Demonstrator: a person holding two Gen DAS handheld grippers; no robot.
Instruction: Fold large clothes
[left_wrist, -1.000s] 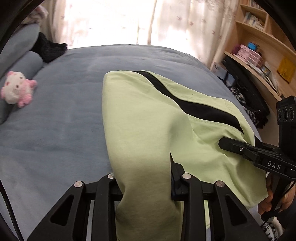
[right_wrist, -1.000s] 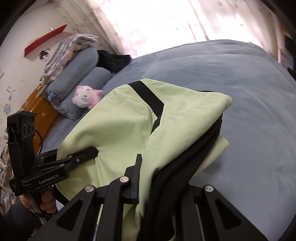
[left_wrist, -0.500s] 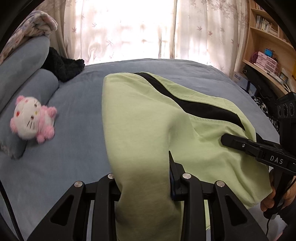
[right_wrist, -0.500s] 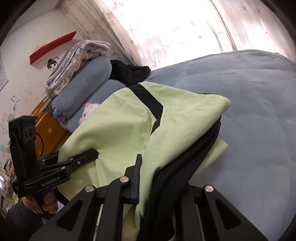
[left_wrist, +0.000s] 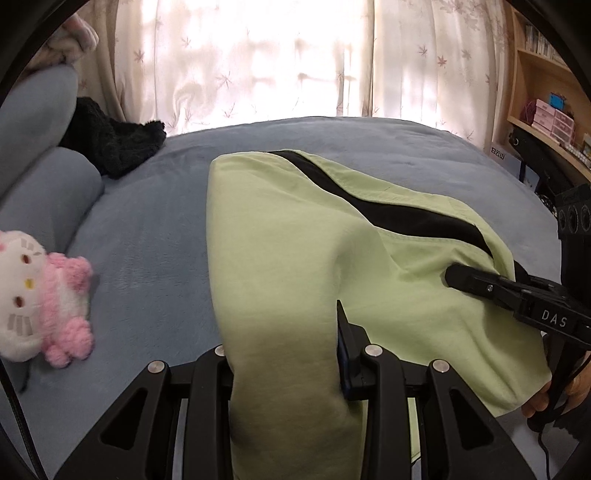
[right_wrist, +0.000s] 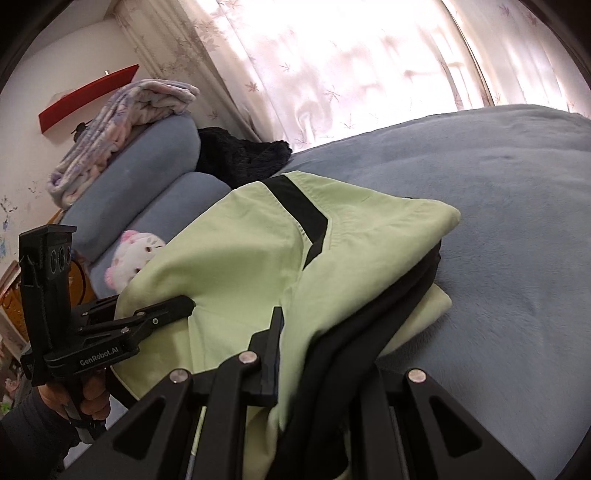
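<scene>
A light green garment with a black stripe (left_wrist: 295, 236) hangs doubled over above the blue bed (left_wrist: 147, 236). My left gripper (left_wrist: 284, 354) is shut on the garment's near left corner. My right gripper (right_wrist: 325, 332) is shut on its near right corner, where black and green layers (right_wrist: 354, 317) bunch between the fingers. The right gripper also shows in the left wrist view (left_wrist: 517, 295), and the left gripper shows in the right wrist view (right_wrist: 155, 317). The garment's far folded edge (right_wrist: 424, 221) reaches out over the bed.
A pink and white plush toy (left_wrist: 37, 295) lies at the bed's left by grey pillows (right_wrist: 147, 162). A black fuzzy item (left_wrist: 118, 144) lies near the curtains. Wooden shelves (left_wrist: 546, 107) stand at the right. A folded blanket (right_wrist: 122, 118) tops the pillows.
Both grippers have lifted and tilted up with the garment; more of the curtains and pillows shows. The plush toy sits lower and nearer in the left wrist view.
</scene>
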